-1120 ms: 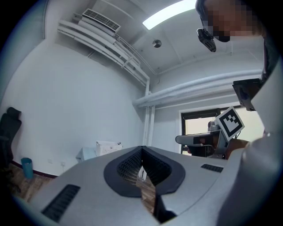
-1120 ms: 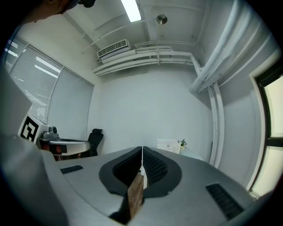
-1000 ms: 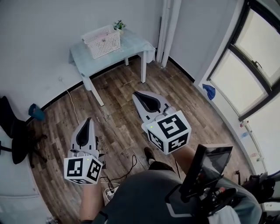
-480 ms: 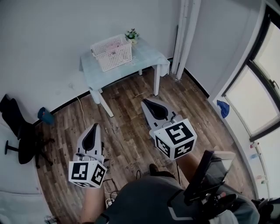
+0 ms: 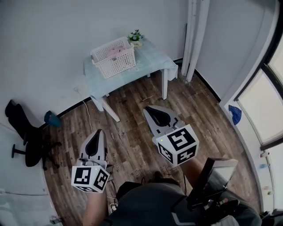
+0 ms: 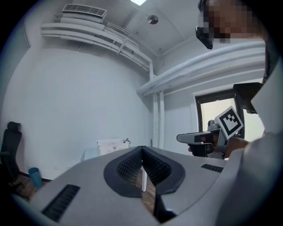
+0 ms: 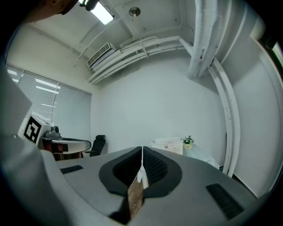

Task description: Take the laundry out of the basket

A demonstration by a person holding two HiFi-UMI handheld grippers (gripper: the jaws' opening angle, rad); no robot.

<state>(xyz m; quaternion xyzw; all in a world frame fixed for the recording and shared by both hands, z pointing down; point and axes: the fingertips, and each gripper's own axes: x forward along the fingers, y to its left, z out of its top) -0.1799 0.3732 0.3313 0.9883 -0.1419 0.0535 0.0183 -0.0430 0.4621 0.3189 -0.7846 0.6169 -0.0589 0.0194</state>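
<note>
The left gripper (image 6: pixel 142 150) and the right gripper (image 7: pixel 142 151) each have their jaws pressed together with nothing between them. Both are held over the wooden floor (image 5: pixel 128 128), well apart from the far table (image 5: pixel 152 62). On it stands the white basket (image 5: pixel 116 64) with pink laundry (image 5: pixel 115 50) inside, and a small plant (image 5: pixel 135 37) just to its right.

Bare office-type rm: swivel chair (image 5: pixel 25 134), small table (image 5: pixel 152 59), wall AC (image 6: pixel 84 10).
</note>
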